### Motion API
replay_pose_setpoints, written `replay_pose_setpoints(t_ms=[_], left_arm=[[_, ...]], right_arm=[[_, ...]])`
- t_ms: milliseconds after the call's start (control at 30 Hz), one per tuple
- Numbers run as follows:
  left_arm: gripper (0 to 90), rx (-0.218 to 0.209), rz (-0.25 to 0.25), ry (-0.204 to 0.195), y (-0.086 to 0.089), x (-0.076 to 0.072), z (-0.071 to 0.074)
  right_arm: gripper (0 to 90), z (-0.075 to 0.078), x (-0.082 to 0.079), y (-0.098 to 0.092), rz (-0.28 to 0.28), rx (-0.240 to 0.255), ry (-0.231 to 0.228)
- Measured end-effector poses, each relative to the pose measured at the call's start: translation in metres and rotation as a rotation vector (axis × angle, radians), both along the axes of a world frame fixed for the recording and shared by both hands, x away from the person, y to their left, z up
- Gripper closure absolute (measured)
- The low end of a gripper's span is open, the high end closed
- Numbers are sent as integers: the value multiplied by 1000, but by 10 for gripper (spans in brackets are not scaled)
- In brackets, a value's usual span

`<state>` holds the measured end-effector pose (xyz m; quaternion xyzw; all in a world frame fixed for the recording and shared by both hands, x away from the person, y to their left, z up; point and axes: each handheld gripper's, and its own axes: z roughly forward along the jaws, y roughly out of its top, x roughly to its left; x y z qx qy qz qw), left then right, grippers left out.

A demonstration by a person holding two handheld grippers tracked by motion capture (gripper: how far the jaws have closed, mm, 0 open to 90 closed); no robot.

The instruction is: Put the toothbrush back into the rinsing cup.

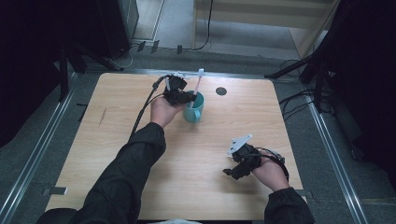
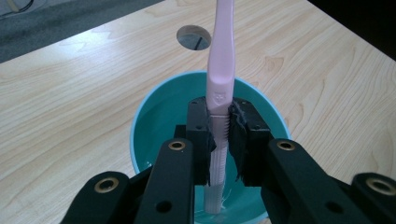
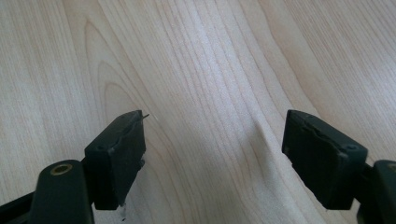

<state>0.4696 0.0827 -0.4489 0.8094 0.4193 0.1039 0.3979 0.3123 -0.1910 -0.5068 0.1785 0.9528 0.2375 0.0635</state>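
I have the pink toothbrush [image 2: 220, 60] clamped in my left gripper [image 2: 220, 128], and its lower end is already down inside the teal cup [image 2: 154, 121]. The fingers [image 2: 200, 126] are closed tight on the handle from both sides, at about the level of the rim. The brush stands nearly upright, with most of its length above the cup. In the high view the toothbrush [image 1: 198, 86] leans a little toward the far edge of the counter [image 1: 116, 140].

My reading is that the placing is most of the way through: the brush is in the cup but not yet let go. What is left, I judge, is to lower it until the end rests on the bottom, open the fingers and draw the left gripper clear without tipping the cup [image 1: 194, 112]. I cannot tell whether the end already touches the bottom.

My right gripper [image 3: 210, 154] hangs over bare wood near my own edge of the counter, well apart from the cup, its fingers spread wide with nothing between them.

Count: one toothbrush, one cup with a single handle, two grippers. There is also one round cable hole [image 1: 221, 91] in the counter, just beyond the cup.
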Motion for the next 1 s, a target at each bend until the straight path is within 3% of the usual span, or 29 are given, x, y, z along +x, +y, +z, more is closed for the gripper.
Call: replay_pose_setpoints(t_ms=[467, 1000], left_arm=[[776, -8, 14, 20, 4, -2, -11], [772, 5, 8, 41, 4, -2, -14]], right_arm=[[213, -1, 0, 1, 5, -7, 7], [213, -1, 0, 2, 5, -8, 7]])
